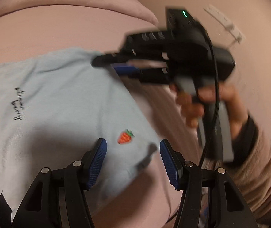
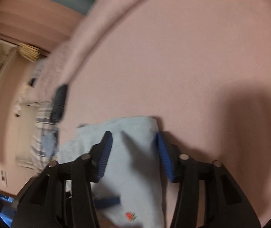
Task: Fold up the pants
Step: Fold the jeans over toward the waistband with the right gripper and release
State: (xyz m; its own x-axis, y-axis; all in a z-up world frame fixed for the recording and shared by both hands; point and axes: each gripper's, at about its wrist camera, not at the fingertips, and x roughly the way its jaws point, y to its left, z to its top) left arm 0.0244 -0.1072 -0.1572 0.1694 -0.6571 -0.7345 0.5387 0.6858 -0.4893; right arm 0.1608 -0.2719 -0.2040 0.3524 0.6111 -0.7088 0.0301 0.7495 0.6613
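The main risk was the fold coming undone: the pale blue pants (image 1: 59, 104) lay loose on the pink bedspread (image 1: 59, 30), and neither tool had hold of them, so a dragging pad could pull a layer askew. Motion blur suggested fast movement, which would raise that chance.

The left gripper (image 1: 133, 161) hung above the pants, its jaws spread wide and empty, with the strawberry embroidery (image 1: 125, 136) showing between the 2 blue pads (image 1: 97, 163). The right gripper (image 1: 114, 64) reached level from beyond the strawberry toward the far edge of the pants, held in a hand (image 1: 217, 106) with fingers curled on the grip. In the right wrist view its jaws (image 2: 133, 148) stood apart over the folded cloth, gripping nothing I could see.
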